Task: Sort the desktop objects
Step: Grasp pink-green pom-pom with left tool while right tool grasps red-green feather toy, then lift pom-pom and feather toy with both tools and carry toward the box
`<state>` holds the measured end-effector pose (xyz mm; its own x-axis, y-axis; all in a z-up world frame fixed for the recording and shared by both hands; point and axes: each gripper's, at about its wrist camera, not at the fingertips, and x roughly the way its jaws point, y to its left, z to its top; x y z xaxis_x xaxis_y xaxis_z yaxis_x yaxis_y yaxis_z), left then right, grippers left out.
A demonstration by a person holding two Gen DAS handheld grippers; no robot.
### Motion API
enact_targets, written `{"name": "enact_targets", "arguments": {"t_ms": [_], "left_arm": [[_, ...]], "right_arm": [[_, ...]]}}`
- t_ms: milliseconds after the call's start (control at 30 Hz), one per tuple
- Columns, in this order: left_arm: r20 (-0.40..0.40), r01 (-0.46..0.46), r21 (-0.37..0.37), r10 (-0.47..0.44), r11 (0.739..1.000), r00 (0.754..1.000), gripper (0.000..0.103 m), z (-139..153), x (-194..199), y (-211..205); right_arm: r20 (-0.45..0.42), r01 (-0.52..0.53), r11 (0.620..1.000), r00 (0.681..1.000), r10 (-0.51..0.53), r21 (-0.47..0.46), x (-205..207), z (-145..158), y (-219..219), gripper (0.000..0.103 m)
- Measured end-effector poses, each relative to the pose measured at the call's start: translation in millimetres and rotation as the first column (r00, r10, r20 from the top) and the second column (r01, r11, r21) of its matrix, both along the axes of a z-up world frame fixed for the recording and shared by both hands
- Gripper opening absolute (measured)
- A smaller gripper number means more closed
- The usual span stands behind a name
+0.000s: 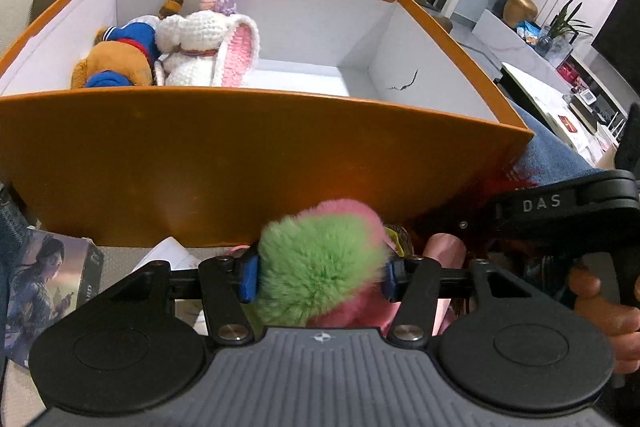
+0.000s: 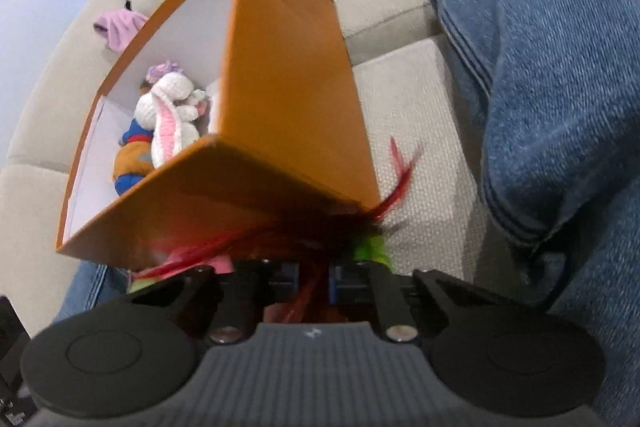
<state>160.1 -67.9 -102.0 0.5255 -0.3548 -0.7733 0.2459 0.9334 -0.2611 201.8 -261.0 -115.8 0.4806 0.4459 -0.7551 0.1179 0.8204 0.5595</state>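
Observation:
A fluffy green-and-pink pom-pom [image 1: 320, 263] lies in front of the orange box [image 1: 240, 155], between the blue pads of my left gripper [image 1: 320, 275]. Its jaws stand wide and the fur brushes both pads [image 1: 249, 277]; I see no squeeze. My right gripper [image 2: 315, 281] is shut on a bunch of red feathers [image 2: 400, 179], whose tips stick out past the corner of the orange box [image 2: 280, 75]. The green fluff [image 2: 370, 247] shows just beyond it. In the box lie a white crocheted bunny [image 1: 200, 47] and a brown plush in blue clothes [image 1: 120, 55].
The box stands on a beige sofa [image 2: 400, 115] beside a person's leg in jeans [image 2: 540, 87]. A small printed carton [image 1: 48, 287], a pink satin piece [image 1: 444, 247] and papers lie by the box's front wall. A hand [image 1: 600, 311] holds the right gripper's black body [image 1: 560, 207].

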Motion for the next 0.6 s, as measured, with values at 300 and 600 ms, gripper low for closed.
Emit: {"name": "enact_targets", "arguments": {"t_ms": [300, 600], "left_arm": [[-0.001, 0.049, 0.043, -0.049, 0.998, 0.999, 0.053, -7, -6, -12], [0.024, 0.016, -0.027, -0.015, 1.0, 1.0, 0.047, 12, -17, 5]], "right_arm": [[0.132, -0.054, 0.993, 0.989, 0.067, -0.101, -22, 34, 15, 0.002], [0.247, -0.061, 0.984, 0.964, 0.101, -0.165, -34, 67, 19, 0.001]]}}
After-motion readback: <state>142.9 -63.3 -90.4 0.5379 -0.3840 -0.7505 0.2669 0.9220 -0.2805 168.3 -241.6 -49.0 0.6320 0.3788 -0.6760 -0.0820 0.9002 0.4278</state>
